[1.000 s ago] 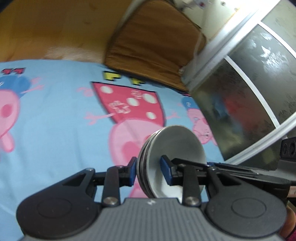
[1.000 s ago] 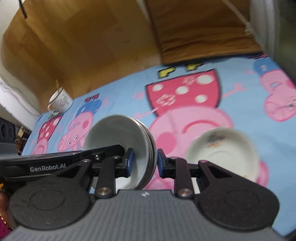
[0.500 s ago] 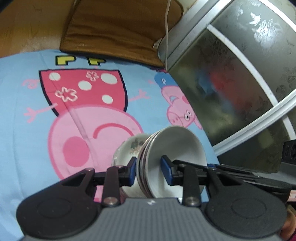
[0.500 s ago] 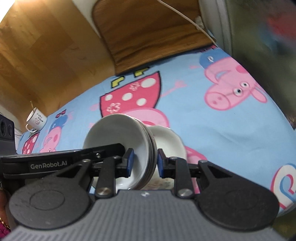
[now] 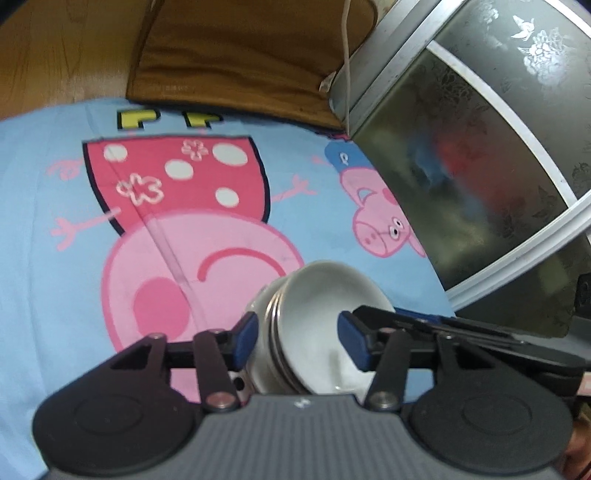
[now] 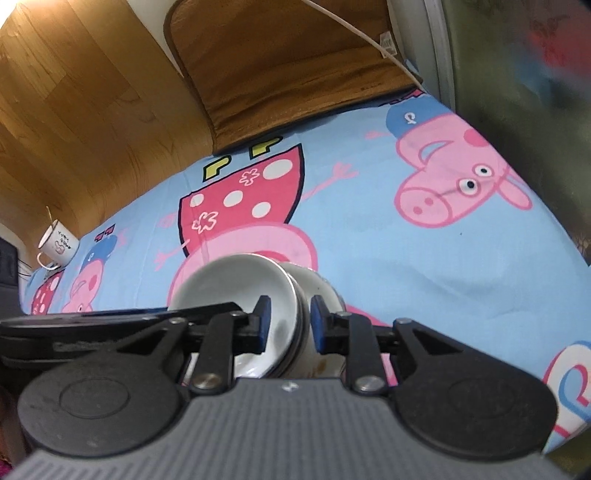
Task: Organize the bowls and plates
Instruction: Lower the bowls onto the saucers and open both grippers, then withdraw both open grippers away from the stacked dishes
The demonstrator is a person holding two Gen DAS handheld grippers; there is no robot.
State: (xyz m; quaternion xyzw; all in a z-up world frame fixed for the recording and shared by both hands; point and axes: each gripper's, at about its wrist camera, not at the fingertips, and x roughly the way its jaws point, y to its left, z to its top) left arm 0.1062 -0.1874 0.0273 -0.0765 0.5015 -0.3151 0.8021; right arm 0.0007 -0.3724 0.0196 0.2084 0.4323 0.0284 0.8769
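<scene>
A stack of white bowls (image 5: 317, 332) sits nested in a floral white bowl (image 6: 325, 295) on the Peppa Pig cloth. My left gripper (image 5: 297, 339) is open, its blue pads (image 5: 245, 339) standing apart on either side of the stack's rim. My right gripper (image 6: 288, 326) straddles the opposite rim of the same stack (image 6: 240, 295), its pads (image 6: 263, 325) close to or touching the rim. The bowls lean slightly. The floral bowl is mostly hidden under the stack.
A white enamel mug (image 6: 59, 243) stands at the far left edge of the cloth. A brown cushion (image 5: 236, 59) lies at the back. A frosted glass door with metal frame (image 5: 480, 166) borders the right side. A white cord (image 6: 354, 33) crosses the cushion.
Both grippers carried the bowl stack right and set it down into the floral bowl. The left gripper's jaws have opened; the right gripper's jaws have widened slightly.
</scene>
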